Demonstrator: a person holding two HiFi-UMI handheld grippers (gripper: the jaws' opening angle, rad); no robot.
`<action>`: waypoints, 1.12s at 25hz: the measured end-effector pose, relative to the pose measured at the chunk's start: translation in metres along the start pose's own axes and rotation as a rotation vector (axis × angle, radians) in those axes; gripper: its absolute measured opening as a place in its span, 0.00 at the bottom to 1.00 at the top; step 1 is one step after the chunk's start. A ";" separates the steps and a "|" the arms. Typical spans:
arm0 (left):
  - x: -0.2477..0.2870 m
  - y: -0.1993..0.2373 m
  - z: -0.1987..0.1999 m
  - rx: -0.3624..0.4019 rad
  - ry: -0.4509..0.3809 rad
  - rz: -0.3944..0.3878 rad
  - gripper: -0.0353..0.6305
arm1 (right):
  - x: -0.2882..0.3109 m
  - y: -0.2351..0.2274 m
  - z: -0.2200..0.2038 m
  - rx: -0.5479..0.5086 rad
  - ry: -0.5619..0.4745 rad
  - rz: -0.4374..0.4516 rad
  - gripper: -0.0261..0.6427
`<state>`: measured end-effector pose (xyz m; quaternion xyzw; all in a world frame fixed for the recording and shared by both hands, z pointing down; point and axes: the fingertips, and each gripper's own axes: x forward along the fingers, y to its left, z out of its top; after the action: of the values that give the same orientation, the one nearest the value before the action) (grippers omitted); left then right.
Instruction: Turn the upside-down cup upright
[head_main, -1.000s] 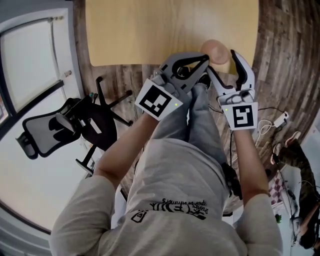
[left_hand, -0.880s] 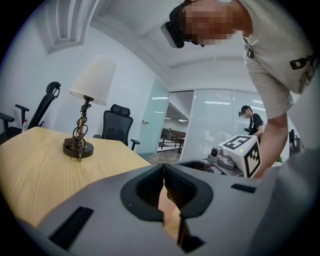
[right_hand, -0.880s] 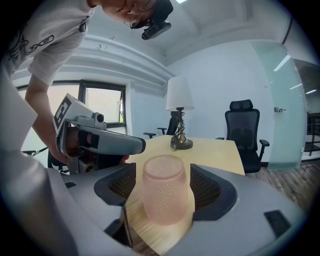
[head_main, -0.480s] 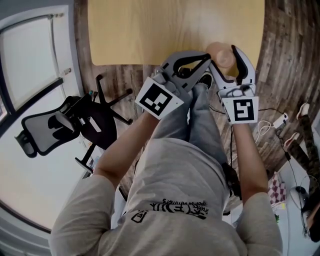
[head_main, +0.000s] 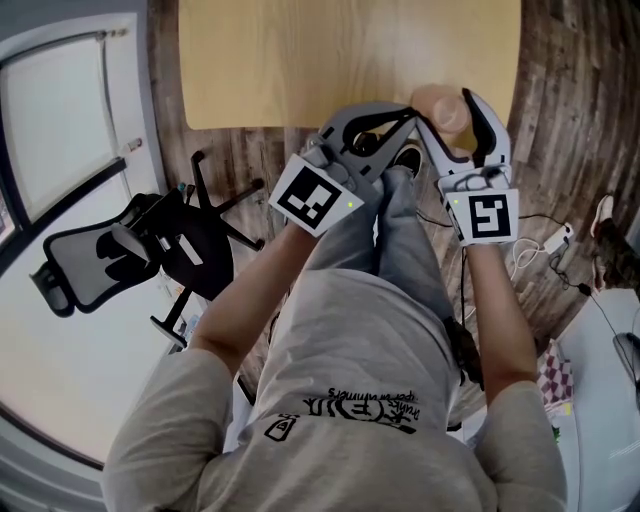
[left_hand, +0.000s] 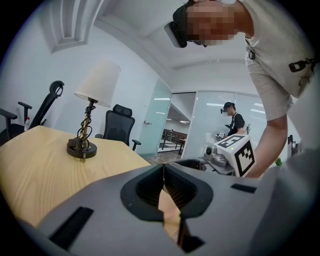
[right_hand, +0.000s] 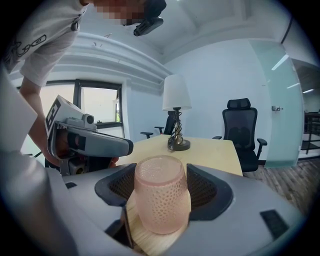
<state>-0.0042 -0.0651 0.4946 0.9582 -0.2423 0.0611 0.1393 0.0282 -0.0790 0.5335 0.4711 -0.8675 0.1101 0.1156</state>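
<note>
Cup (right_hand: 159, 200): pale pink, translucent, barrel-shaped, walls dimpled all over. It appears to stand bottom-up at the near edge of the surface (right_hand: 215, 150), which is light wood with a smooth grain.

My right gripper (right_hand: 161, 172) has its jaws spread wide, one on each side of the cup. The ribbed pads sit close by its walls, with a sliver of wood showing at one pad.

My left gripper (left_hand: 163, 167) is closed on nothing, just beside the right.

Toward the far end stands a table lamp (right_hand: 176, 107) with a white shade and twisted metal stem. A black office chair (right_hand: 242, 130) stands beyond it.

Cup (head_main: 438, 100) partly hidden behind fingers (head_main: 487, 128) of right gripper (head_main: 444, 112), head view.
</note>
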 end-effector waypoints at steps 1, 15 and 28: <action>-0.001 -0.002 0.002 0.001 -0.004 0.000 0.07 | -0.002 0.000 0.004 -0.002 -0.006 0.000 0.51; -0.021 -0.026 0.052 -0.017 -0.047 0.010 0.07 | -0.045 0.016 0.075 -0.040 -0.061 0.029 0.51; -0.044 -0.054 0.085 -0.076 -0.063 -0.042 0.07 | -0.084 0.032 0.112 0.060 -0.094 0.070 0.51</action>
<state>-0.0124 -0.0254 0.3926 0.9586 -0.2283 0.0188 0.1690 0.0348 -0.0287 0.3986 0.4484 -0.8842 0.1179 0.0567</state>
